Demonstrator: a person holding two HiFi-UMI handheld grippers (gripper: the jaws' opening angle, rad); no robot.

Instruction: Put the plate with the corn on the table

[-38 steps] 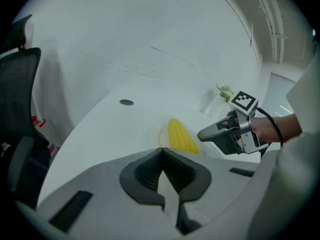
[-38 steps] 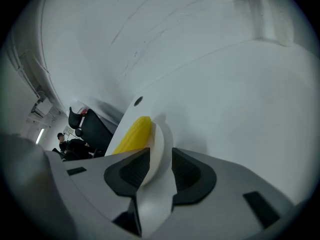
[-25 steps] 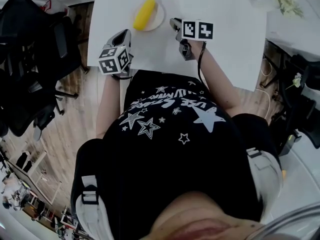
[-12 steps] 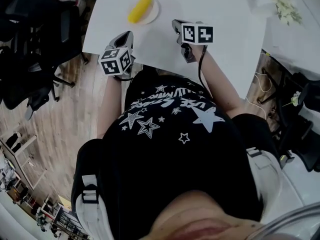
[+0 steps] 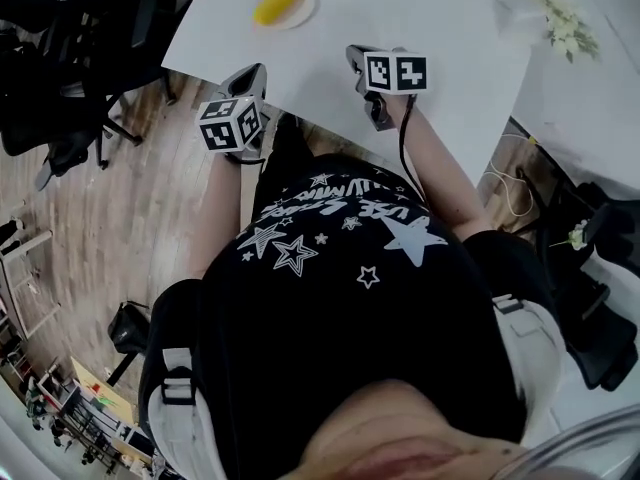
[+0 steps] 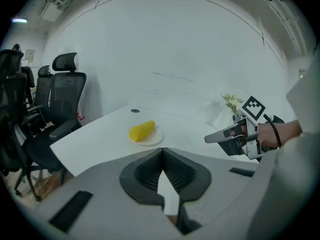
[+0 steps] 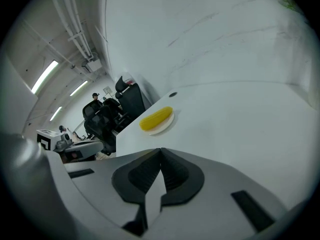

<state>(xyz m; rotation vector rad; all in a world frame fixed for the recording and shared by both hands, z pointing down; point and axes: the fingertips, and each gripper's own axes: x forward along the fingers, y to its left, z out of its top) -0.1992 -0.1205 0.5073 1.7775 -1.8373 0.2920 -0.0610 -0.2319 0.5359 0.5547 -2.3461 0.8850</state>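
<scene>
A yellow corn cob [image 5: 279, 0] lies on a small white plate [image 5: 300, 12] that rests on the white table [image 5: 420, 18], near its far left corner. Both grippers hover over the table's near edge, well short of the plate. My left gripper [image 5: 252, 71] is shut and empty; in the left gripper view the corn [image 6: 142, 130] and plate [image 6: 151, 139] sit ahead of its closed jaws [image 6: 161, 150]. My right gripper [image 5: 353, 54] is shut with nothing in it; in its own view the jaws [image 7: 160, 150] meet below the corn [image 7: 156, 118].
Black office chairs [image 5: 70, 78] stand on the wooden floor [image 5: 150, 218] left of the table. A bunch of pale flowers [image 5: 562, 20] lies on the adjoining white surface at the right. A small dark round cap [image 6: 135, 110] is set in the tabletop behind the plate.
Both grippers have drawn back from the plate towards the table's near edge. The plate with the corn stays on the table and now shows farther off; more floor is in view.
</scene>
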